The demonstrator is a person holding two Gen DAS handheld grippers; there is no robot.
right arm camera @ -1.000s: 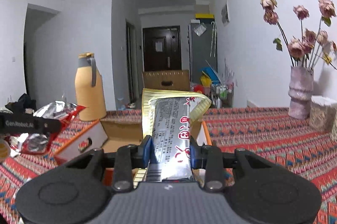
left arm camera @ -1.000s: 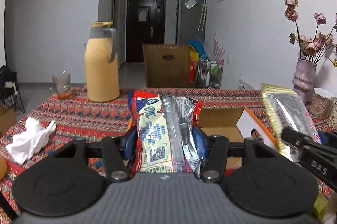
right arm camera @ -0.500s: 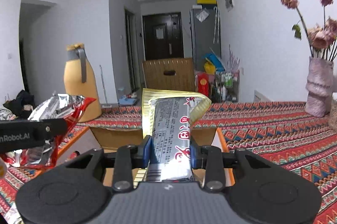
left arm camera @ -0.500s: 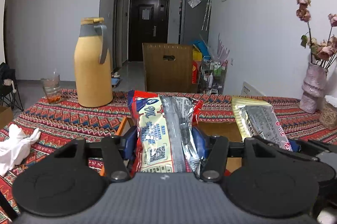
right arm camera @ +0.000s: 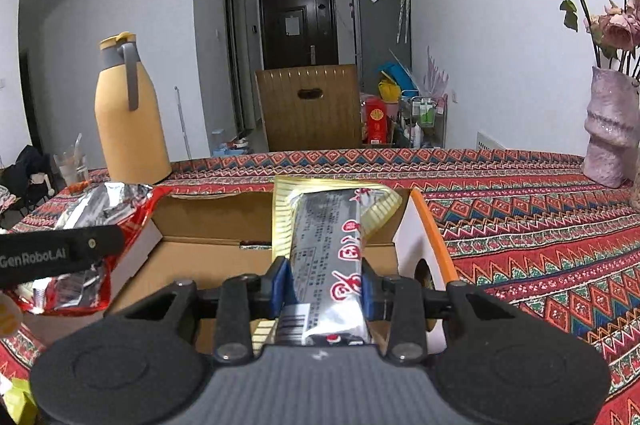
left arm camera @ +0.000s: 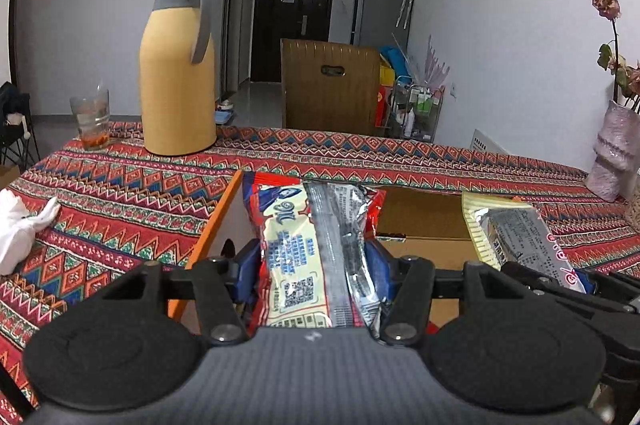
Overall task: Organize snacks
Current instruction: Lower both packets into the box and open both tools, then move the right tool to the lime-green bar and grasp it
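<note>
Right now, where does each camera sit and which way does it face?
Left wrist: on the left gripper, facing forward over the open cardboard box; its fingers clamp a red and cream snack packet; the right gripper shows at lower right.
Right wrist: on the right gripper, facing the same way; it clamps a silver and gold snack packet; the left gripper's finger shows at left.
Shared: box, both packets, tall yellow thermos jug, patterned red tablecloth.

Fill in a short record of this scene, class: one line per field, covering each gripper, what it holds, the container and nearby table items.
left gripper: shut on red snack packet
right gripper: shut on gold snack packet
container: open cardboard box, under both packets
table: patterned tablecloth
nearby: yellow thermos, glass, vase, white tissue
</note>
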